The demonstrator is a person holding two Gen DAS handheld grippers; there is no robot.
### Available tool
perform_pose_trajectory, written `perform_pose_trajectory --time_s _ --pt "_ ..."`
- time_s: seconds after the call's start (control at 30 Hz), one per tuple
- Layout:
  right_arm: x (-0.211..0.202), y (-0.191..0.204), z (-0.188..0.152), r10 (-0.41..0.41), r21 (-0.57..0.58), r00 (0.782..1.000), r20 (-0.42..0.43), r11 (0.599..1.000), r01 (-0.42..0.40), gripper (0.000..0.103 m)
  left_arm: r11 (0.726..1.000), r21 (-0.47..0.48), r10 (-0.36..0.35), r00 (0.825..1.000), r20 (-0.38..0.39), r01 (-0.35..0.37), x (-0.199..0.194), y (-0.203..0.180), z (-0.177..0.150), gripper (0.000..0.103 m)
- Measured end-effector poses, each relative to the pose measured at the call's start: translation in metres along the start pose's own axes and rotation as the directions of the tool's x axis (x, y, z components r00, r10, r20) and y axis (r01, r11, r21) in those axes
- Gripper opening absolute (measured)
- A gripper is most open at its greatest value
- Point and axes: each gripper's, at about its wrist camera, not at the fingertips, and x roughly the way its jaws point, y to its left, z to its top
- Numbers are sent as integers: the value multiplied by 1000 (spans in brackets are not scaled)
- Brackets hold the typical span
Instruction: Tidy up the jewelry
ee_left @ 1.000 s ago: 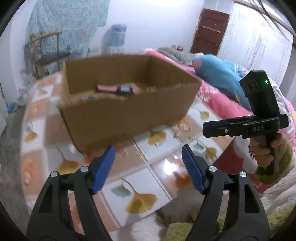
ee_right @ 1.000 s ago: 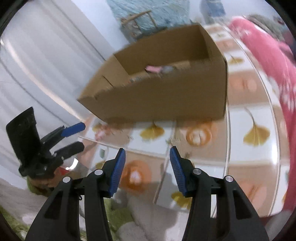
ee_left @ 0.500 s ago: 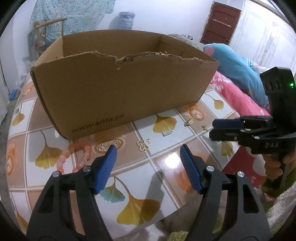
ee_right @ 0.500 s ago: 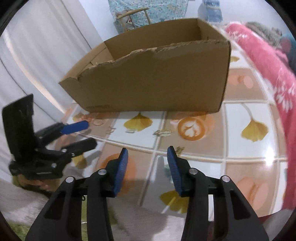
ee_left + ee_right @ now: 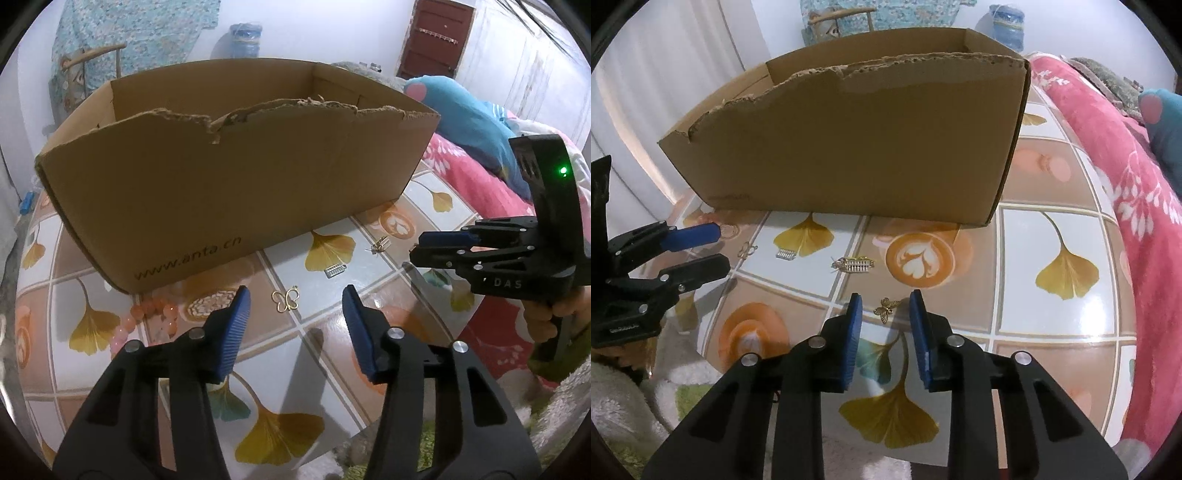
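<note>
Left gripper [image 5: 295, 314], jaws spread, hovers above a gold outline butterfly charm [image 5: 285, 299] on the tiled bench [image 5: 369, 314]. Right gripper [image 5: 885, 317], jaws spread, brackets a gold filigree butterfly [image 5: 886, 309]. Cardboard box [image 5: 221, 192] stands behind; pink bead bracelet [image 5: 147, 317] lies beside its front corner.

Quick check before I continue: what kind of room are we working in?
Most likely a bedroom at home. A bed with a pink floral blanket and a blue plush toy runs along the right of the tiled-pattern table, and a dark red door stands in the back wall.
</note>
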Motion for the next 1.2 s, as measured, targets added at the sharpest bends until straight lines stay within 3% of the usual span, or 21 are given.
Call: perform_pose_trajectory --time_s 0.33,0.73,1.07,1.1,1.2 --pt "-5 -6 -1 20 12 1000 11 1000 -20 26 998 44 51 996 -73 -48 18 -5 3 27" --pt "-5 -7 -4 39 30 999 26 999 -40 26 989 81 135 984 -115 -126 22 -10 8 12" --pt "-6 -10 -5 48 41 998 32 998 -49 26 987 111 126 987 -104 -115 22 -15 6 9" --pt "-6 -10 -5 48 41 998 32 998 -50 26 987 118 123 987 -103 -111 22 -16 6 0" --pt "-6 -9 -5 49 42 998 30 998 -50 26 988 120 115 988 -104 -102 22 -19 6 0"
